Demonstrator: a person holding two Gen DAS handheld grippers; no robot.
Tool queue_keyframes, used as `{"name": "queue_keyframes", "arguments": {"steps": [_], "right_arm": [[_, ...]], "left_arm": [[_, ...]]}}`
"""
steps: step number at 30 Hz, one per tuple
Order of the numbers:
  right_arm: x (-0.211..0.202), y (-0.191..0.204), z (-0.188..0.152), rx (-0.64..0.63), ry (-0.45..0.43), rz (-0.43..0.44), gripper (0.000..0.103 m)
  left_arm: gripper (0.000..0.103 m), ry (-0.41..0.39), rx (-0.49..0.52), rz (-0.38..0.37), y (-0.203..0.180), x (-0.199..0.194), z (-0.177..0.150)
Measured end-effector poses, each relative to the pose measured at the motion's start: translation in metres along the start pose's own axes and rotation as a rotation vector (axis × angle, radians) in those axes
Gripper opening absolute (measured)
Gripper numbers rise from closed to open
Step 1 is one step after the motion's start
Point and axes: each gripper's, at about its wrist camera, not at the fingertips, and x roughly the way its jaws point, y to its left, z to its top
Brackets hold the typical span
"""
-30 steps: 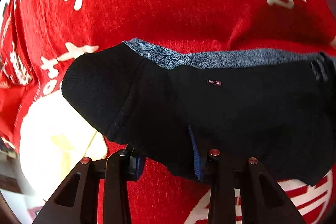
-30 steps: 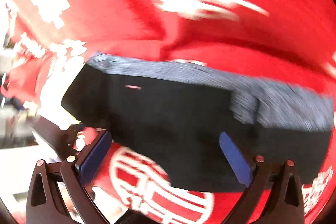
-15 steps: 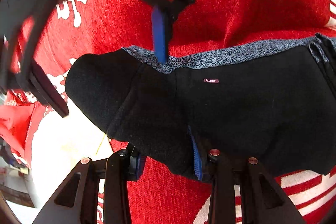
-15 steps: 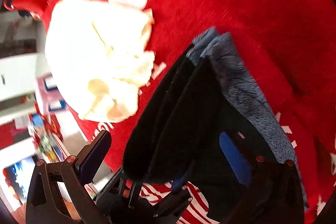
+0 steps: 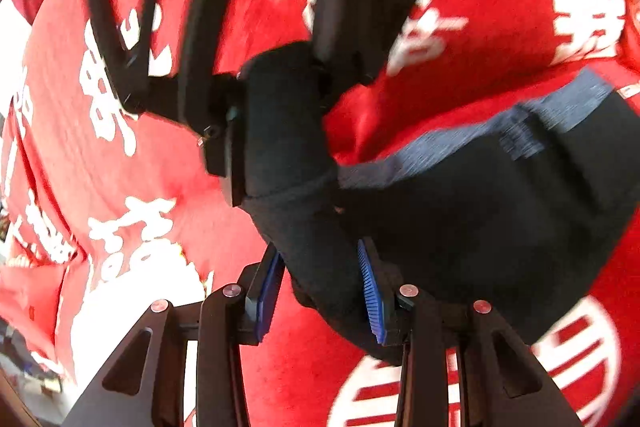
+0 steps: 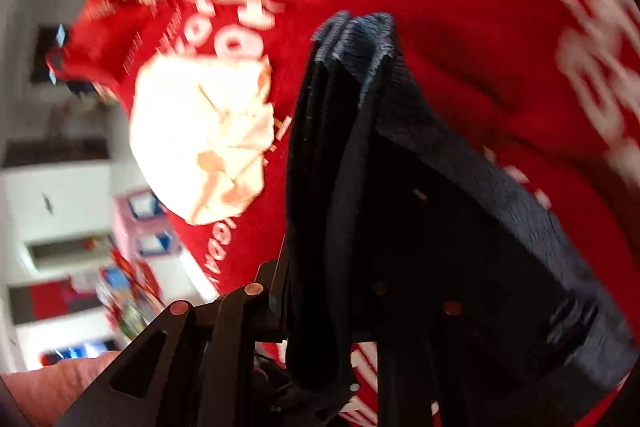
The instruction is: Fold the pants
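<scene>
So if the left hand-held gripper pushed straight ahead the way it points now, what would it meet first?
The black pants. The left hand-held gripper is already shut on a bunch of that fabric, so there is no gap. Beyond it, probably the right hand-held gripper clamping the same fold, though depth is unclear.

- pants (image 5: 460,227): black, blue-grey heathered waistband
- blanket (image 5: 168,171) under pants: red, white characters
- crumpled cloth (image 6: 204,143) left of pants: cream-white
- left gripper (image 5: 320,301): black, blue pads
</scene>
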Motion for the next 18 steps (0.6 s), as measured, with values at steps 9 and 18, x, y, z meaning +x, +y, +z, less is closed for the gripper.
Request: {"name": "queue_keyframes", "arguments": {"steps": [9,18], "right_arm": [[-0.122,-0.094,-0.132,0.144,-0.357,0.252,0.02],[-0.172,-0.234,-0.278,0.389,-0.537,0.282,0.02]], "left_arm": [[0.038,-0.139,0.083,-0.156,-0.08,-0.078,0.056],[0.038,-0.059,0.214,-0.35,-0.202,-0.077,0.074]]}}
